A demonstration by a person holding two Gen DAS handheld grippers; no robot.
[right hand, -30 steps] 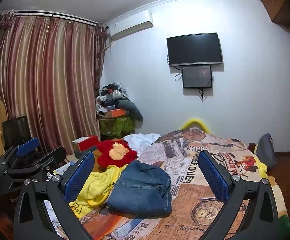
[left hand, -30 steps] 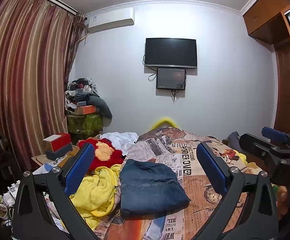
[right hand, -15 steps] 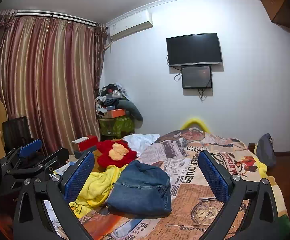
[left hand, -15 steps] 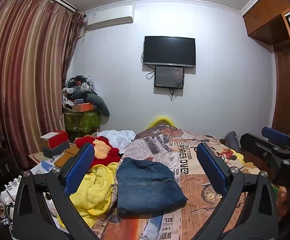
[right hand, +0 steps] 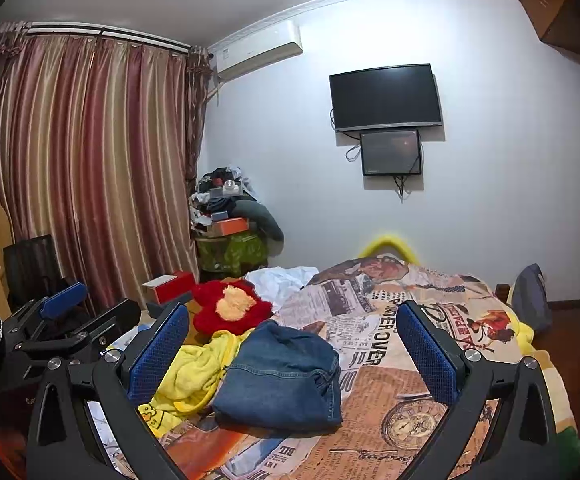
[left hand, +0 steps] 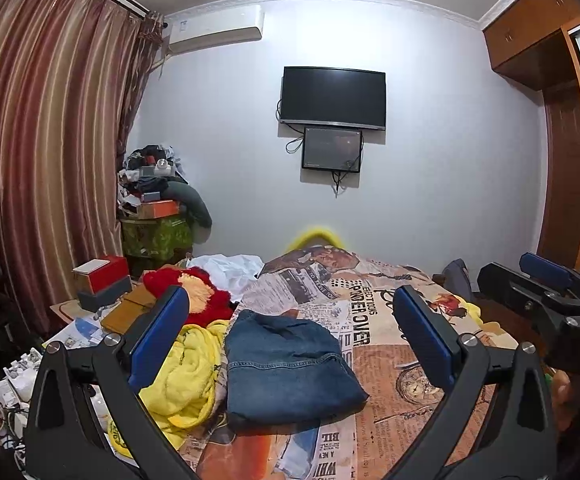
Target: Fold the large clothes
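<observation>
Above the near end of the bed, the left gripper [left hand: 290, 336] and right gripper [right hand: 292, 340] hang spread wide, empty — folded blue jeans [left hand: 285, 364] lie on the newspaper-print bedspread [left hand: 386, 328] ahead, touching a crumpled yellow towel [left hand: 185, 372] leftward.

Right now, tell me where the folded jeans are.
In both wrist views, the folded jeans lie on the newspaper-print bedspread, touching the yellow towel on their left.

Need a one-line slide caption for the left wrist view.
Left gripper open above folded jeans on a newspaper-print bedspread, yellow towel alongside.
</observation>
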